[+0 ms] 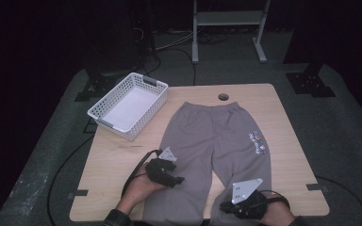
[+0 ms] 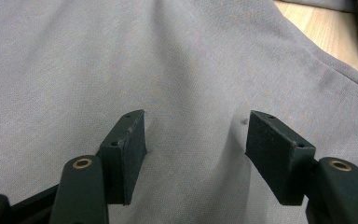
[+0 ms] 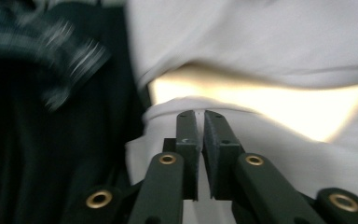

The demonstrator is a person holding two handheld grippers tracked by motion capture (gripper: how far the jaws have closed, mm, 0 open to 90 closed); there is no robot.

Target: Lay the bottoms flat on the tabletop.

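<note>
The grey trousers [image 1: 217, 141] lie flat on the table [image 1: 122, 160], waistband at the far edge, legs running toward the person. The left gripper [image 1: 169, 176] rests on the left leg with jaws apart, fabric between them unpinched. The right gripper [image 1: 235, 207] sits at the right leg's hem — nearer that cuff — jaws nearly together; I can't tell whether cloth is caught

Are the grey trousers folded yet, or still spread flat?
Spread flat: the grey trousers lie full length on the table, both legs apart and running toward the person, waistband at the far edge.
</note>
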